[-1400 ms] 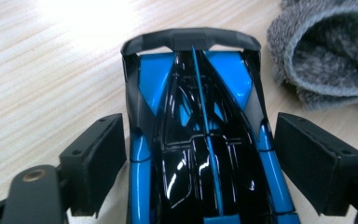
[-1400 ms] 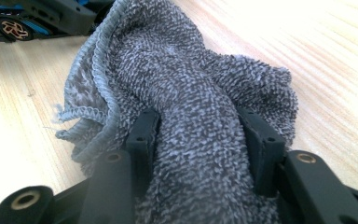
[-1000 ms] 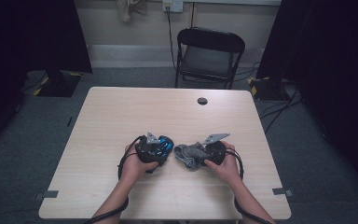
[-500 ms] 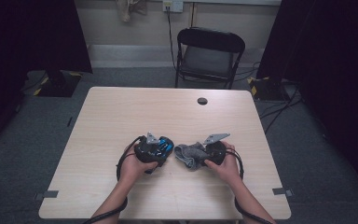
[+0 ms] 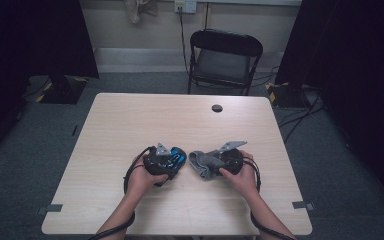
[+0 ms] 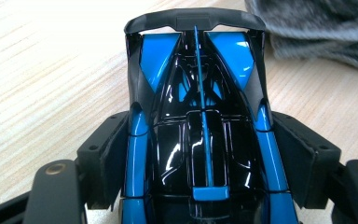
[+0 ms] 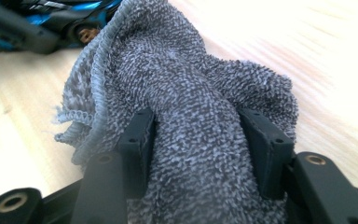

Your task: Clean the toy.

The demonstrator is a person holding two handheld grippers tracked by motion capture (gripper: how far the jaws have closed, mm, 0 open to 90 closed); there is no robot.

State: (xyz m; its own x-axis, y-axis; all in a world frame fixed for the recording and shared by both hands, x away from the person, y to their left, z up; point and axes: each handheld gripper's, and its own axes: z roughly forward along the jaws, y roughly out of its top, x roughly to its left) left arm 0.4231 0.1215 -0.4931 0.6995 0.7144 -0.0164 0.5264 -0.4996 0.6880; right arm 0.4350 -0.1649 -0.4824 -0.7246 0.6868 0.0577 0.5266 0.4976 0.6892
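Note:
A glossy blue and black toy car (image 6: 200, 116) stands on the pale wooden table (image 5: 180, 120). My left gripper (image 6: 205, 154) is shut on it, one pad against each flank, and the car's rear wing points away from me. In the high view the left gripper (image 5: 166, 161) and the car (image 5: 176, 159) sit left of centre near the front edge. Just to the right, my right gripper (image 5: 220, 161) holds a bunched grey terry cloth (image 5: 203, 163). In the right gripper view the cloth (image 7: 177, 79) fills the gap of the right gripper (image 7: 199, 130). Its jaws have just been opening a little, with the cloth still between the pads.
A small round black cap (image 5: 217, 108) lies on the far part of the table. A black folding chair (image 5: 224, 55) stands behind the far edge. Dark curtains hang at both sides, and cables run over the grey floor at the right.

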